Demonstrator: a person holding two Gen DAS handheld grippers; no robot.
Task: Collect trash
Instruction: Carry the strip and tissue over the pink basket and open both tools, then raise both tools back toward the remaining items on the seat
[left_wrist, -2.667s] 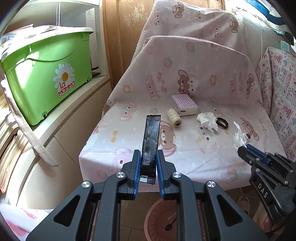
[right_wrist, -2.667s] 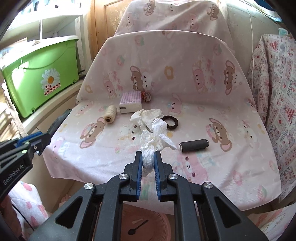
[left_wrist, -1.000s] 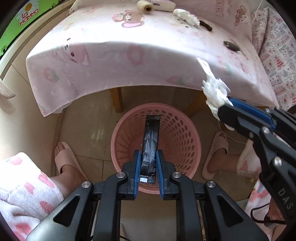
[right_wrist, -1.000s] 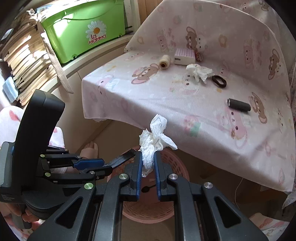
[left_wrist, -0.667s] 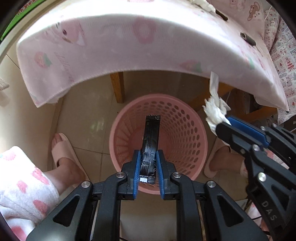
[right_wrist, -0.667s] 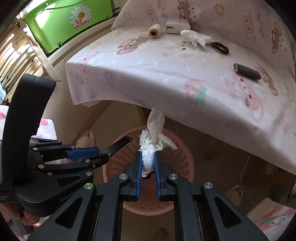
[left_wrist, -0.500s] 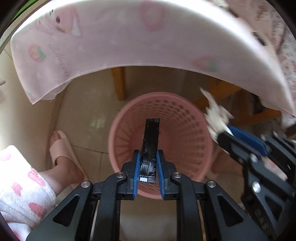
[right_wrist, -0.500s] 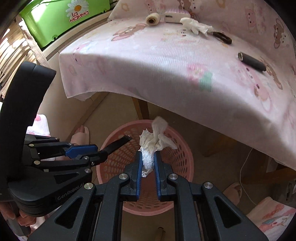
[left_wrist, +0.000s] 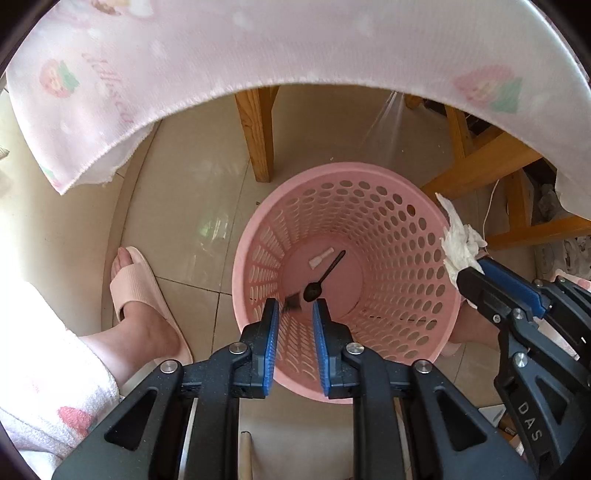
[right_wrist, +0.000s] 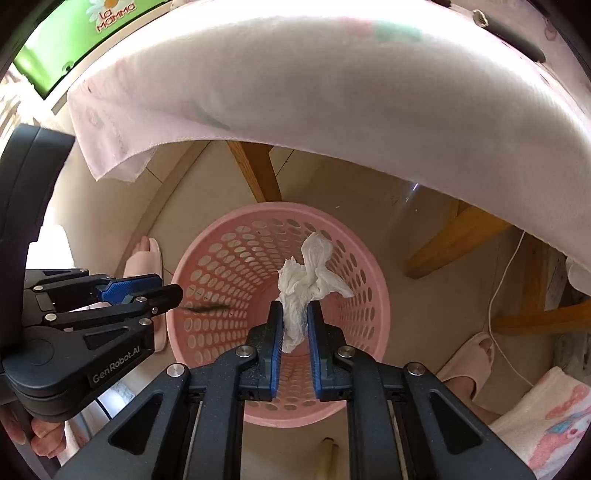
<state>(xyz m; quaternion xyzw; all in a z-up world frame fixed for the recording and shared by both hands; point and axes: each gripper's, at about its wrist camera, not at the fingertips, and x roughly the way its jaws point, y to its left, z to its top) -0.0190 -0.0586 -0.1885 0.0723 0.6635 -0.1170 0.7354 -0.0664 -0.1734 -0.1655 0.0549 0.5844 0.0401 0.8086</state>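
Black hand-held gripper (left_wrist: 294, 317), blue pads (left_wrist: 272, 347), silver screws; bare foot, apparently pink slipper (left_wrist: 142, 291).

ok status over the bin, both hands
Left gripper open, black wrapper blurred, dropping into pink basket. Right gripper shut on tissue above basket. Nothing in the way.

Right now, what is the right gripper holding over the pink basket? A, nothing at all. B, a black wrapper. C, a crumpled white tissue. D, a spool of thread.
C: in the right wrist view the right gripper is shut on a crumpled white tissue above the pink basket, while the left gripper is open.
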